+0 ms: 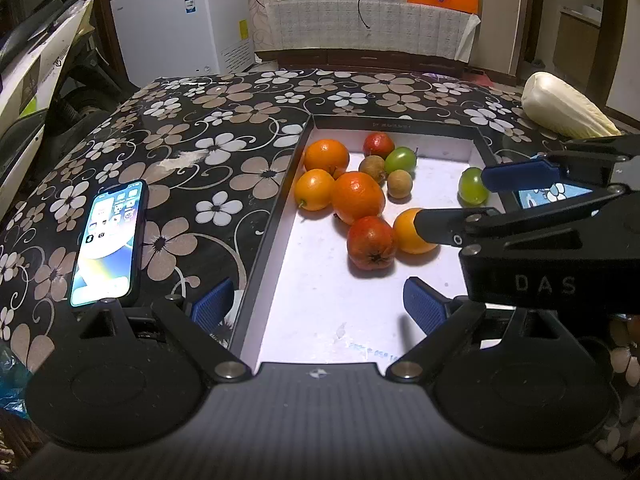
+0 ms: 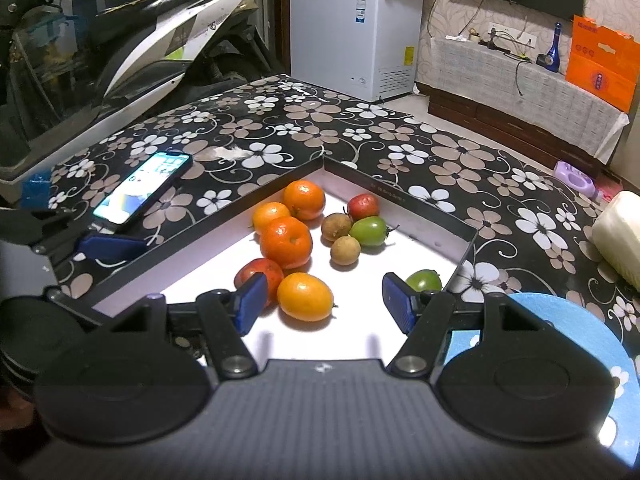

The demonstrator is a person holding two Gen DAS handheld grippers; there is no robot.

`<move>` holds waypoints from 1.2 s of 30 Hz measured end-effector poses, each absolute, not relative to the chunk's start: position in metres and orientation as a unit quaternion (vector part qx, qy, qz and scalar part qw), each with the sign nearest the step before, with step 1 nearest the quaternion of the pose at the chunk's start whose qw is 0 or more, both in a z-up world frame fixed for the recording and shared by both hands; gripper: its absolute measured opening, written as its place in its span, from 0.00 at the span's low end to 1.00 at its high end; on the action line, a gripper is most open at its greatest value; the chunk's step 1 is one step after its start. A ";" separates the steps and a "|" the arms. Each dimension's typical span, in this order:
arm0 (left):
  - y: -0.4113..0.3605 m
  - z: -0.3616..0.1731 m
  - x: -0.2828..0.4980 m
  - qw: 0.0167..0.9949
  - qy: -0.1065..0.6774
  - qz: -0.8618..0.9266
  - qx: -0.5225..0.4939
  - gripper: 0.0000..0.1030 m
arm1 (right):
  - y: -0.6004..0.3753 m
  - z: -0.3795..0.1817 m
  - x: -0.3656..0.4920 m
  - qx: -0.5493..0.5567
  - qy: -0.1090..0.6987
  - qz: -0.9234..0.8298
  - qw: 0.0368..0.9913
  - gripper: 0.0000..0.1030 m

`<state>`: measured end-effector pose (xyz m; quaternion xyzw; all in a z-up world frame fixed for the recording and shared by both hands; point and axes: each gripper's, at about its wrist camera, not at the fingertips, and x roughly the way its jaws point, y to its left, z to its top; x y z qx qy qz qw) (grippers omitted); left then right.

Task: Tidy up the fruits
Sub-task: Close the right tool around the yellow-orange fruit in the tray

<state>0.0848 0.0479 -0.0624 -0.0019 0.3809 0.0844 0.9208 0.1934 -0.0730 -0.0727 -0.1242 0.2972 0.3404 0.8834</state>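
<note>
A counter (image 2: pixel 460 152) covered in a flowered cloth is seen to carry a shallow white-floored tray (image 1: pixel 320 304), and inside it the fruits are gathered: oranges, red and green fruits and small brown ones. The right gripper (image 2: pixel 324 300) is held just over the tray's near part, jaws parted and empty, and a small orange fruit (image 2: pixel 306 296) lies directly ahead of it, between the lines of the two blue pads, its long axis lying across the gap. A red fruit (image 2: pixel 260 272) is touching it on the left; a green fruit (image 2: pixel 424 280) lies beside the right pad. The left gripper (image 1: pixel 316 304) is spread wide and holds nothing, well short of the pile. The right hand is judged the nearer.
</note>
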 end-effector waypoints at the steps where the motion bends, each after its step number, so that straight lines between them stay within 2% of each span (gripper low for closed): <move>1: 0.048 -0.062 0.085 0.921 0.381 0.084 -0.002 0.91 | -0.073 -0.073 0.193 -0.123 0.298 0.341 0.883 0.64; 8: 0.050 -0.064 0.085 0.918 0.385 0.090 -0.002 0.91 | -0.070 -0.074 0.193 -0.124 0.301 0.348 0.879 0.64; 16: 0.051 -0.067 0.086 0.914 0.395 0.093 -0.002 0.91 | -0.062 -0.079 0.195 -0.132 0.310 0.351 0.874 0.58; 21: 0.050 -0.067 0.085 0.913 0.397 0.093 -0.001 0.91 | -0.055 -0.086 0.201 -0.142 0.327 0.342 0.869 0.46; 32: 0.053 -0.069 0.086 0.910 0.402 0.097 -0.002 0.91 | -0.047 -0.095 0.208 -0.140 0.346 0.348 0.860 0.46; 35: 0.054 -0.069 0.086 0.911 0.400 0.098 -0.001 0.91 | -0.046 -0.098 0.211 -0.130 0.357 0.359 0.852 0.36; 36: 0.054 -0.070 0.086 0.911 0.400 0.099 0.000 0.91 | -0.046 -0.098 0.211 -0.126 0.359 0.362 0.851 0.36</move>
